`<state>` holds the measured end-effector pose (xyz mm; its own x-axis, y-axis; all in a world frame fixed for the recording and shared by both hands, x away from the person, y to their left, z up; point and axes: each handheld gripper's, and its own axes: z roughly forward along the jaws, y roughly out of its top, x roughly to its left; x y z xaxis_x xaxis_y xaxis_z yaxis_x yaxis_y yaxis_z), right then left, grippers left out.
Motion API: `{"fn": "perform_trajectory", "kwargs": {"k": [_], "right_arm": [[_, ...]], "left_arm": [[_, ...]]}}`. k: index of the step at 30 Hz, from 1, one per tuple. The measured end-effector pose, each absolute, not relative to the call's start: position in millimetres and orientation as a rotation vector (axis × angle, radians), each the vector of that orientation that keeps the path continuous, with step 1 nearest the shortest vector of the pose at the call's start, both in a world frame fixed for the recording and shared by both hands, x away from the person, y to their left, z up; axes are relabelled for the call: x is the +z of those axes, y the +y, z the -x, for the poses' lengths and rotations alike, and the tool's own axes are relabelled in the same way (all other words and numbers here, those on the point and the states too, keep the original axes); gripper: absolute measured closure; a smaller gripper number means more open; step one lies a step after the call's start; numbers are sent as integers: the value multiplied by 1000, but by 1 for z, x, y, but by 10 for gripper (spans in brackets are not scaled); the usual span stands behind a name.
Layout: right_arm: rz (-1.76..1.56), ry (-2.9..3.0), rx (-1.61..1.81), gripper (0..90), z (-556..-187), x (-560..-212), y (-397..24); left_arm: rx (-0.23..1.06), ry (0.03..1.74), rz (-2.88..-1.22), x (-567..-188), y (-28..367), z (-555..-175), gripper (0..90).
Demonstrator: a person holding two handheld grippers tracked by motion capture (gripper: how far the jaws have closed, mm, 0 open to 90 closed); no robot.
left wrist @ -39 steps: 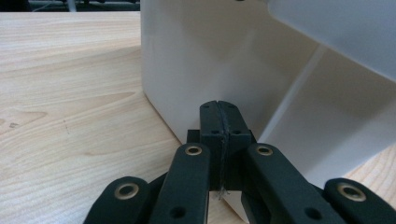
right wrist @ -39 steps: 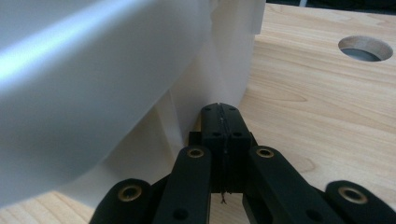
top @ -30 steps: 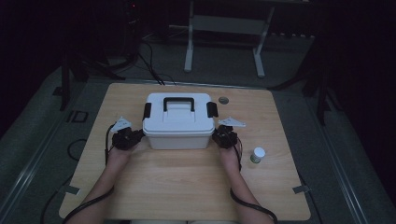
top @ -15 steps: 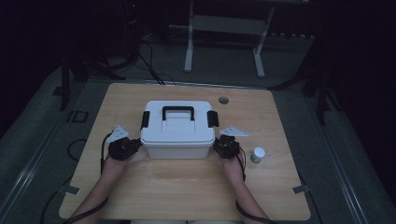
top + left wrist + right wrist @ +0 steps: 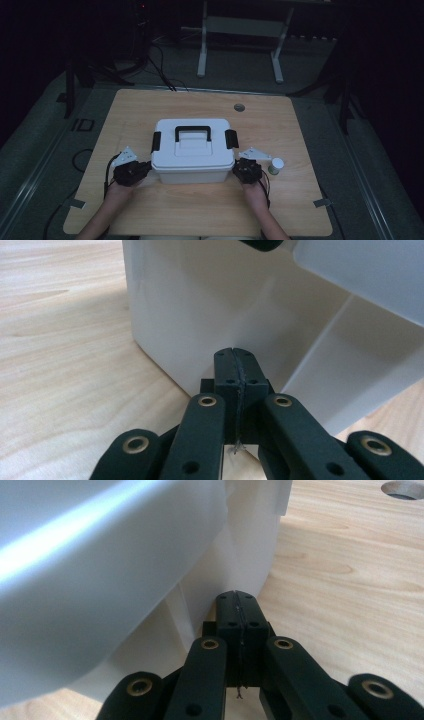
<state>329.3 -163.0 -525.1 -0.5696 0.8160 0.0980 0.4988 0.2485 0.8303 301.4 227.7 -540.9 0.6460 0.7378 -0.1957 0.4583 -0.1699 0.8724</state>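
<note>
- On the near half of the wooden table [image 5: 150, 107] sits a white storage box [image 5: 192, 162] with a black carry handle [image 5: 192, 132] and a black latch on each end of its lid.
- At the box's left end, the left gripper [image 5: 144, 169] has its jaws pressed flat together with nothing between them; in the left gripper view its closed tips [image 5: 235, 371] point at the box's side wall [image 5: 200, 300], low, near the bottom corner.
- At the box's right end, the right gripper [image 5: 239, 168] is likewise fully closed and empty; the right gripper view shows its tips [image 5: 237, 611] tucked under the overhanging lid rim, right against the wall [image 5: 240, 545].
- Whether either set of tips actually touches the plastic cannot be told from these views.
- Judging by this pose, the box is being squeezed or steered between the two closed grippers, not gripped.
- Risk: uneven pressure from the two sides would likely swing the box around instead of sliding it straight.
- Risk: smooth, sloped walls give narrow tips little purchase, so one could skid off and the box would stop or jerk.
- Risk: a small white-capped bottle [image 5: 275, 165] stands just right of the right gripper; a sideways slip of that hand could knock it over.
- Risk: the low contact point leaves the latches and lid unsupported if a lift were tried.
</note>
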Motion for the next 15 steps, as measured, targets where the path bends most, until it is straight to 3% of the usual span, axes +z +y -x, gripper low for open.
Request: {"fn": "perform_trajectory", "kwargs": {"k": [15], "right_arm": [[-1218, 2160, 1251, 900, -300, -526, -184]], "left_arm": [[281, 894, -1837, -542, 212, -286, 895]]}}
